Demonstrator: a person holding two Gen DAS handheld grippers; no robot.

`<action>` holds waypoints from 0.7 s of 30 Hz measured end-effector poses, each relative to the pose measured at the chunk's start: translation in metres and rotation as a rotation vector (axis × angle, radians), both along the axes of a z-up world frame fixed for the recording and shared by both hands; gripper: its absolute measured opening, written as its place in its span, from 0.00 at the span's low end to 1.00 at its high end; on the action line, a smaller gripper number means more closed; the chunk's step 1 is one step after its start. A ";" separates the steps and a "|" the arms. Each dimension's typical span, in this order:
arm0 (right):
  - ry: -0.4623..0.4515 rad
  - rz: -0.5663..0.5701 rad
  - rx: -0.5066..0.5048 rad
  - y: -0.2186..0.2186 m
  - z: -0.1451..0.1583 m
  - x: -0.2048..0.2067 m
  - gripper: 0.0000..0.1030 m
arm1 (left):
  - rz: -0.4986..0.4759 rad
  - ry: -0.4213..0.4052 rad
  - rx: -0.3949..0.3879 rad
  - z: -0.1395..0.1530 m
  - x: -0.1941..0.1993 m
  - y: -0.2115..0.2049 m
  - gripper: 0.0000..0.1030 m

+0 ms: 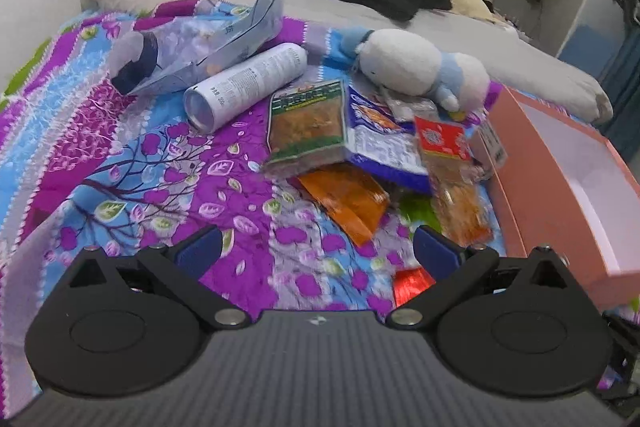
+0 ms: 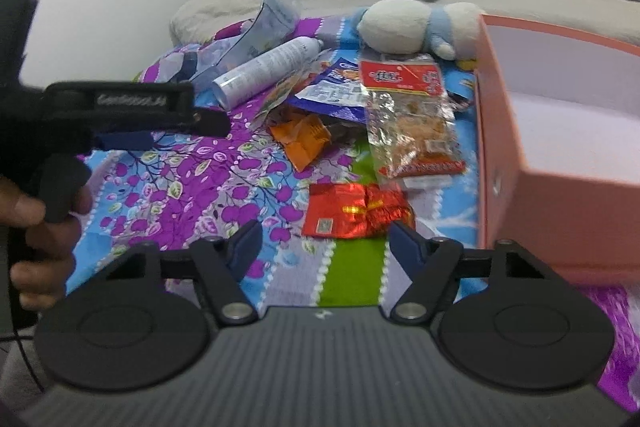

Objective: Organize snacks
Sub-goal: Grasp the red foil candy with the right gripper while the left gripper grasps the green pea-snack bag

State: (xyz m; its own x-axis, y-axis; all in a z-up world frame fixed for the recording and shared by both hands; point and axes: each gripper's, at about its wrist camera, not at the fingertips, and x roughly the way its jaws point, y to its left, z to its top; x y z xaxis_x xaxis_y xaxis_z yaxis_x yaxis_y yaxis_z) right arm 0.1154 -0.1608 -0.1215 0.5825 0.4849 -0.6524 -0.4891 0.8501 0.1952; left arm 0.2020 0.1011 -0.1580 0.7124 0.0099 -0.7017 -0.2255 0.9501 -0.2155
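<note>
Red foil packet (image 2: 356, 210) is your nearest snack: it lies flat on the floral bedspread (image 2: 180, 187), just ahead of the right gripper (image 2: 322, 239) and just left of the pink box (image 2: 560, 163). Right jaws stand part open with nothing between them; the packet sits beyond the tips, untouched. My read: that's the pick. Come in low along the cloth, straddle the crinkled right half where foil stands proud, and close only once both pads flank it, or you'll pinch bedspread. Then lift over the box's near wall, which stands right beside it. Left gripper (image 1: 318, 251) is wide and empty too, aimed at the pile: orange packet (image 1: 348, 201), green-labelled bag (image 1: 308, 123), clear red-topped bag (image 1: 452, 171). The left view shows the box's empty interior and the plush toy (image 1: 416, 67) leaning on the pile; the red packet is only a sliver there. The right view shows that packet whole, plus your left hand (image 2: 36, 227) on its grip.
</note>
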 end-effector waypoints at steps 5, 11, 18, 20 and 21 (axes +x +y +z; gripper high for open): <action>-0.007 0.005 -0.028 0.013 -0.015 0.022 0.67 | 0.006 -0.015 -0.073 -0.012 0.037 0.019 0.99; -0.011 0.031 -0.033 0.023 -0.029 0.043 0.67 | 0.021 -0.031 -0.131 -0.024 0.084 0.034 0.99; -0.047 0.012 -0.097 0.029 -0.040 0.060 0.67 | 0.008 -0.015 -0.069 -0.043 0.133 0.037 0.99; -0.068 0.010 -0.128 0.031 -0.043 0.062 0.67 | 0.022 -0.001 -0.056 -0.051 0.144 0.039 0.99; -0.060 0.008 -0.119 0.031 -0.045 0.064 0.66 | 0.027 0.004 -0.063 -0.054 0.149 0.040 0.99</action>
State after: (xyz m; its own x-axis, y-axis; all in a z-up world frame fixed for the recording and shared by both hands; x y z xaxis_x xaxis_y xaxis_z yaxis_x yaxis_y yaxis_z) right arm 0.1798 -0.1301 -0.1661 0.6187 0.4113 -0.6693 -0.5040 0.8613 0.0634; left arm 0.3508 0.1408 -0.2125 0.7097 -0.0154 -0.7044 -0.2516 0.9283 -0.2739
